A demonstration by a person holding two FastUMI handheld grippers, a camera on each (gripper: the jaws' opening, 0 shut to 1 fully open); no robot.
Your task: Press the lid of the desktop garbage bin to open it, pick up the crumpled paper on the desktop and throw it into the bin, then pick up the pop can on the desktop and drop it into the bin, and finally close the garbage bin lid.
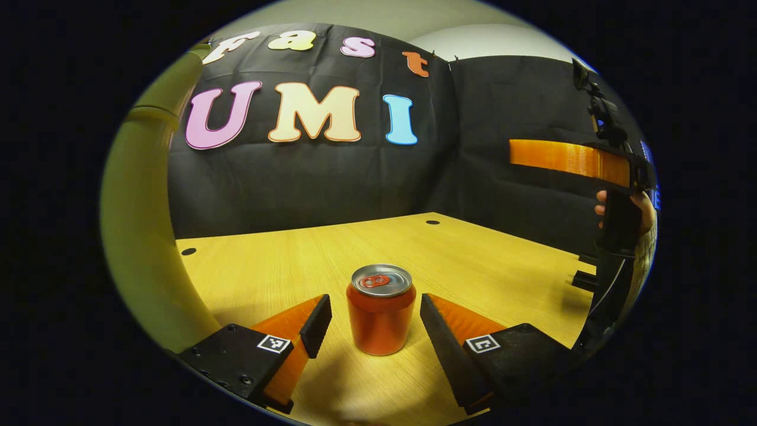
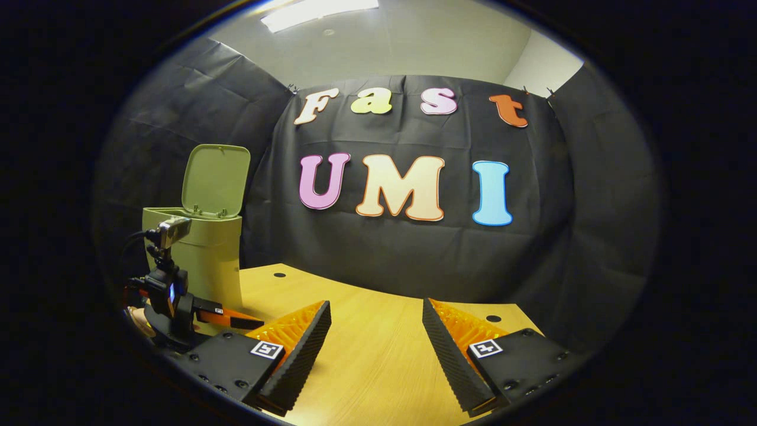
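Note:
A red pop can (image 1: 381,310) stands upright on the wooden desktop (image 1: 485,266). My left gripper (image 1: 375,322) is open, one finger on each side of the can, with gaps on both sides. The pale green bin (image 2: 204,254) stands at the desk's back left with its lid (image 2: 216,180) raised; its wall (image 1: 142,236) curves close along the left of the left gripper view. My right gripper (image 2: 377,334) is open above the desk with nothing between its fingers. The left gripper (image 2: 230,319) also shows low beside the bin, and the right gripper (image 1: 568,157) with a hand (image 1: 641,207) at far right.
Black cloth walls close the booth behind and to the sides. Small dark holes (image 1: 432,222) mark the desktop near its back edge. The bin's inside is hidden.

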